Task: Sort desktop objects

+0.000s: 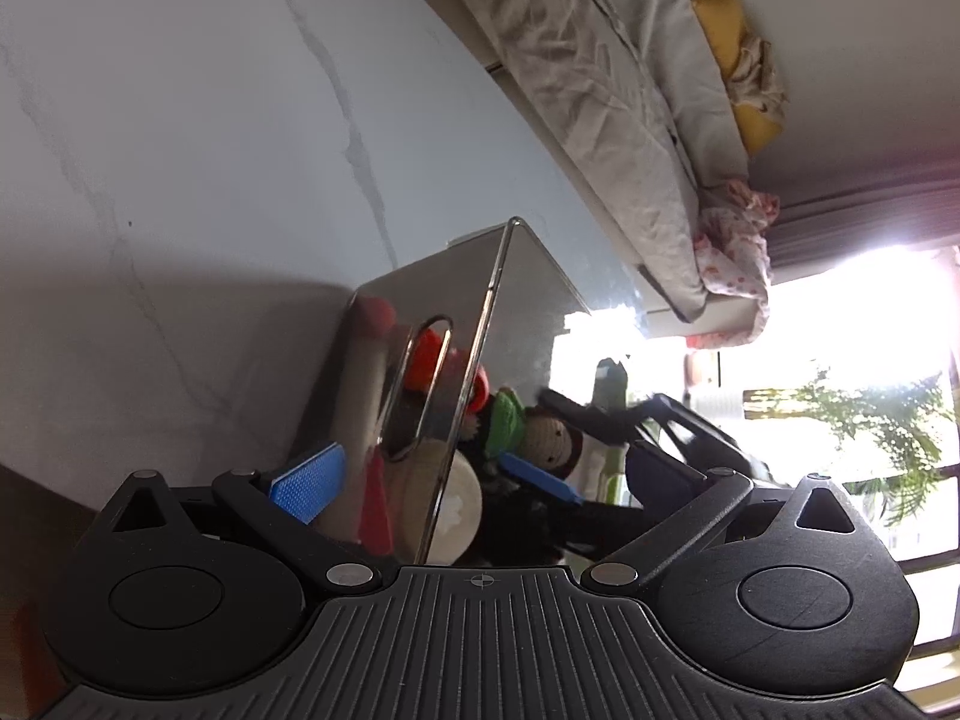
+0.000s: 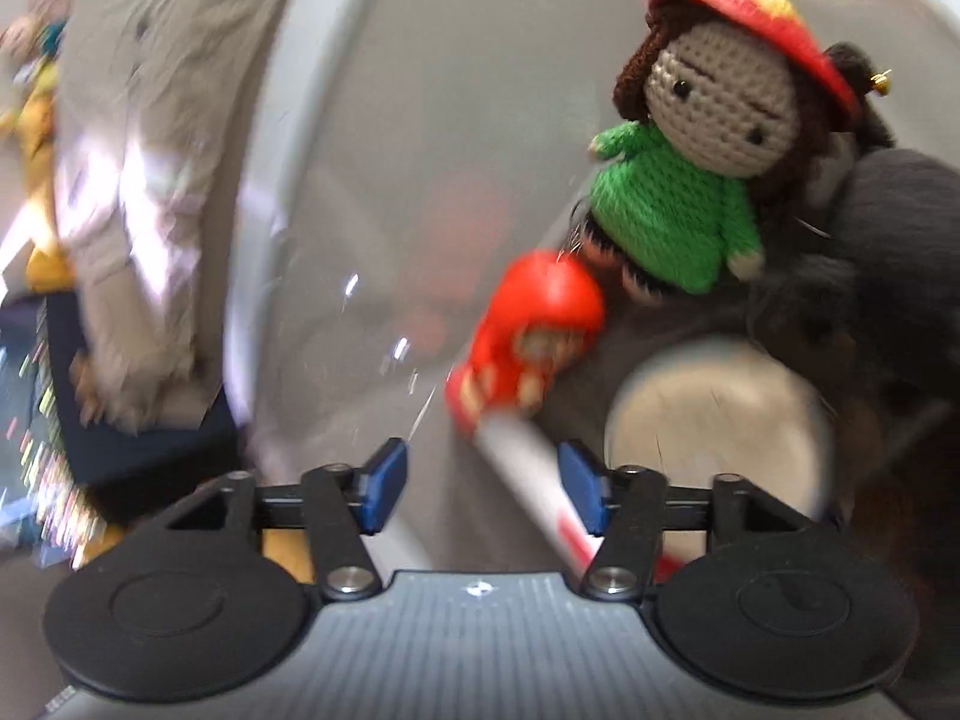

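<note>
My left gripper [image 1: 423, 483]: blue pads clamped on the near wall of a clear box [image 1: 474, 372], one pad outside, one inside. The box stands on a white marble table [image 1: 180, 150].

My right gripper [image 2: 483, 495]: jaws apart, nothing pressed between the pads. A white stick with red marks [image 2: 540, 480] runs through the gap, close by the right pad; contact cannot be judged through the blur.

The stick leads up to a red figure [image 2: 534, 336], which lies inside the box. Just beyond it and touching it, a crochet doll [image 2: 696, 150] with green top and red hat, leaning against something dark and furry [image 2: 840, 300] on the right. Beside the stick, a pale round disc [image 2: 720, 420], partly under the dark fur.

From the left wrist view the same contents show through the clear wall: red figure, doll, disc, all inside the box, with my right gripper reaching in from the far side.

Beyond the table: a bed with crumpled beige bedding [image 1: 600, 90], a yellow cushion [image 1: 732, 54], and a bright window [image 1: 840, 330] with foliage outside.
</note>
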Demonstrator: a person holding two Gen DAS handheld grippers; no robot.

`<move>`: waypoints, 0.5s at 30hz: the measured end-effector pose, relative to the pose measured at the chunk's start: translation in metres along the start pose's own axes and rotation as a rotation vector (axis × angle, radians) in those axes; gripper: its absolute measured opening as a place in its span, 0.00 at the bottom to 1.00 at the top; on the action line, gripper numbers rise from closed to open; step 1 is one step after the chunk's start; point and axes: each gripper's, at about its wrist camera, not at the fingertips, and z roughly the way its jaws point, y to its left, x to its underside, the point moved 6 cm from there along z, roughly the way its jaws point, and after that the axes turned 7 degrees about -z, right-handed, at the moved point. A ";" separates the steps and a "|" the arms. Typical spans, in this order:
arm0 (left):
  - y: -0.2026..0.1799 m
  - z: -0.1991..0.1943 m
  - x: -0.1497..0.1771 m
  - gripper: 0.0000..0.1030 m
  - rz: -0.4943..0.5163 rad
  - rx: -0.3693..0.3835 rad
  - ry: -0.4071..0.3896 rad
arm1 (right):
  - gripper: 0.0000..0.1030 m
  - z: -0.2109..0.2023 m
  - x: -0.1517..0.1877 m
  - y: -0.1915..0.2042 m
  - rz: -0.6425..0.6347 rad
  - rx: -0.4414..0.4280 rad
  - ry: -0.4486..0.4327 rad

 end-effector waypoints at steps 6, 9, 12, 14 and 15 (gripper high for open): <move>-0.023 0.008 0.004 1.00 0.056 -0.041 -0.025 | 0.44 -0.125 0.004 0.029 -0.637 0.217 -0.251; -0.042 0.015 0.009 1.00 0.100 -0.046 -0.018 | 0.39 -0.143 -0.003 0.024 -0.842 0.481 -0.352; -0.055 0.020 0.013 1.00 0.137 -0.073 -0.024 | 0.31 -0.136 -0.003 0.002 -0.876 0.539 -0.311; -0.056 0.021 0.012 1.00 0.159 -0.112 -0.044 | 0.17 -0.134 0.008 -0.020 -0.845 0.490 -0.270; -0.055 0.021 0.010 1.00 0.166 -0.138 -0.054 | 0.17 -0.135 0.009 -0.023 -0.843 0.483 -0.282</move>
